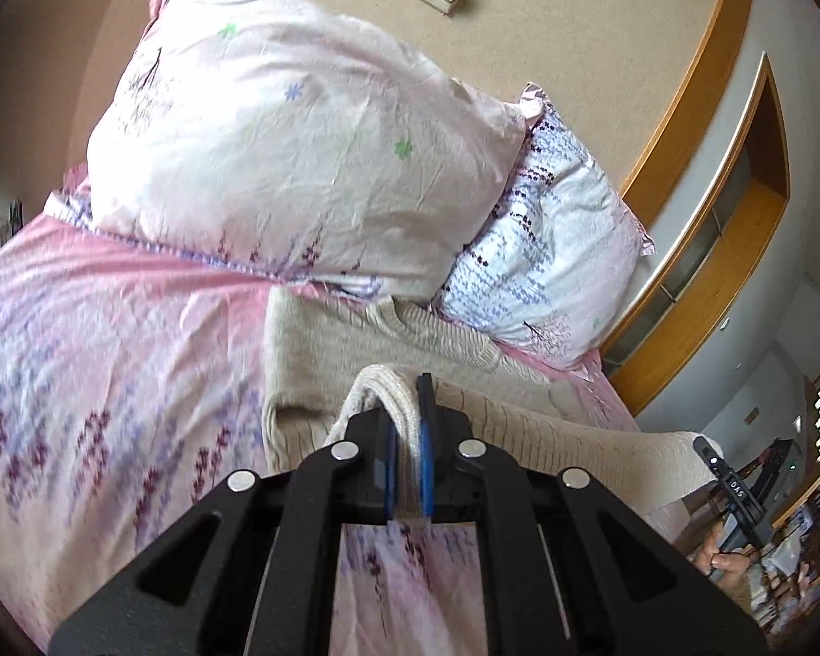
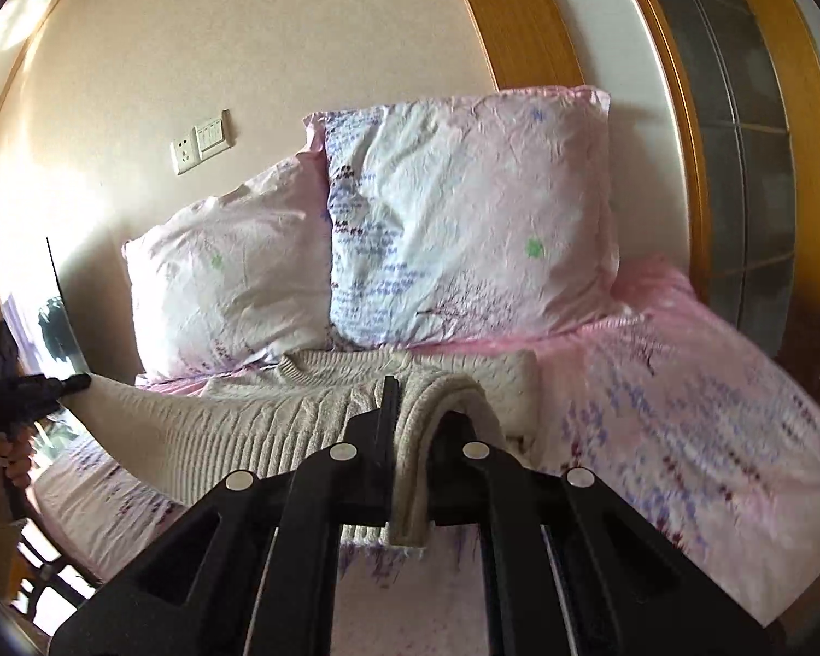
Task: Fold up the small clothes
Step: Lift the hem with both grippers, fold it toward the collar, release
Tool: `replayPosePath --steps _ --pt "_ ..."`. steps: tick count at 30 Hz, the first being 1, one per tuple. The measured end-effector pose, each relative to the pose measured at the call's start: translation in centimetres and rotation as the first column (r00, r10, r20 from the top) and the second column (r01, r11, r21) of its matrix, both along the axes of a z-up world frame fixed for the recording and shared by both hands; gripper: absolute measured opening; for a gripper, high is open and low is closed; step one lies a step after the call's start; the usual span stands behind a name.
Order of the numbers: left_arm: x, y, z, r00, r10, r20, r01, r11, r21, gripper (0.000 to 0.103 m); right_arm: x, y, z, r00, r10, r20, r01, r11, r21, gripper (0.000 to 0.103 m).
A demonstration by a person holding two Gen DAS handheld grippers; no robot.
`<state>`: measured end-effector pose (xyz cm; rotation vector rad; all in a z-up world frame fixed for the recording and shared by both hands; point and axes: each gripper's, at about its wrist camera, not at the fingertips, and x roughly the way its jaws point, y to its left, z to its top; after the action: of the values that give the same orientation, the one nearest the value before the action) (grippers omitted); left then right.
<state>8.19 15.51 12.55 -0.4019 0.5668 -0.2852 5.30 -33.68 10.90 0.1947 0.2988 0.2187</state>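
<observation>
A cream knitted sweater lies on the pink flowered bed sheet, its collar toward the pillows. My left gripper is shut on one edge of the sweater and holds it lifted above the bed. My right gripper is shut on the other edge of the sweater, also lifted. The fabric stretches between the two grippers. The right gripper shows at the far right of the left wrist view, and the left gripper at the far left of the right wrist view.
Two flowered pillows lean on the beige wall at the head of the bed. A wall socket and switch sit above them. A wooden-framed door stands to the right. Furniture stands beyond the bed edge.
</observation>
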Motion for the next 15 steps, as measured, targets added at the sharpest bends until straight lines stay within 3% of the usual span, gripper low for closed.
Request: replayPosePath --steps 5,15 --pt "5.6 -1.2 1.4 0.999 0.035 0.03 -0.038 0.994 0.099 0.006 4.3 1.5 1.0 0.994 -0.093 0.061 0.1 0.987 -0.125 0.008" --pt "14.4 -0.7 -2.8 0.993 0.09 -0.076 -0.087 0.995 0.045 0.006 12.3 2.8 -0.4 0.989 -0.146 -0.015 0.142 0.977 -0.16 0.008"
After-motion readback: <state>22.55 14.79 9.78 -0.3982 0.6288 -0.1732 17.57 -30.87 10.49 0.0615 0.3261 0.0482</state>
